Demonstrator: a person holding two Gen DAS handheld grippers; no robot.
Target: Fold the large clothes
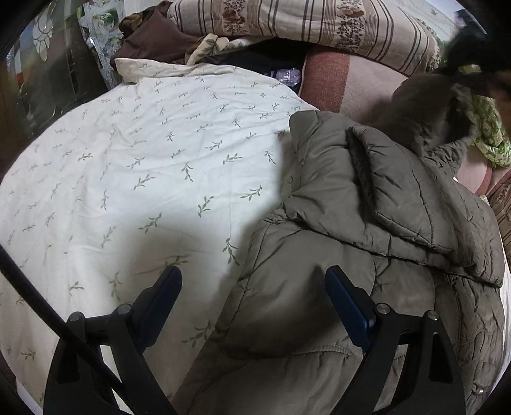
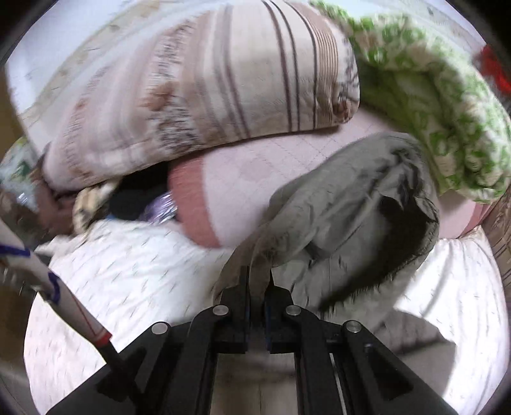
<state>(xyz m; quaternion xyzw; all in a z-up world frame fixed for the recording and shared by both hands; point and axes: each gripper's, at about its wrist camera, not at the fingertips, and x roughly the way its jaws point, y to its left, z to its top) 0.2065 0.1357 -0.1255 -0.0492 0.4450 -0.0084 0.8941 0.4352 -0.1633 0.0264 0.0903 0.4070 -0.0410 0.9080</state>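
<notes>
left gripper (image 1: 254, 281) sits nearest in its view, jaws spread wide w/ nothing held; the right pad hangs over the quilted olive puffer jacket (image 1: 367, 223), the left pad over the white leaf-print duvet (image 1: 143, 159). the jacket's near hem edge lies just below and btwn the fingers, so the garment runs from this gripper up and to the right, its long axis heading toward the fur-trimmed hood (image 1: 424, 121) at the far end. a folded-over panel lies across the jacket's middle.

right gripper (image 2: 258, 281) has its jaws pinched tight on a thin fold of jacket fabric near the hood (image 2: 383, 223), which bulges just beyond the fingertips w/ its dark fur lining showing. that view is motion-blurred, so exact grip depth is hard to tell.

judgement: the right hand has the hood end, the left is the closer one to the hem; the next fold prob turns on bringing one end over along that hem-to-hood axis.

farther back: pink mattress pad (image 2: 271, 166), striped floral comforter (image 1: 319, 22), green-print blanket (image 2: 431, 95).
</notes>
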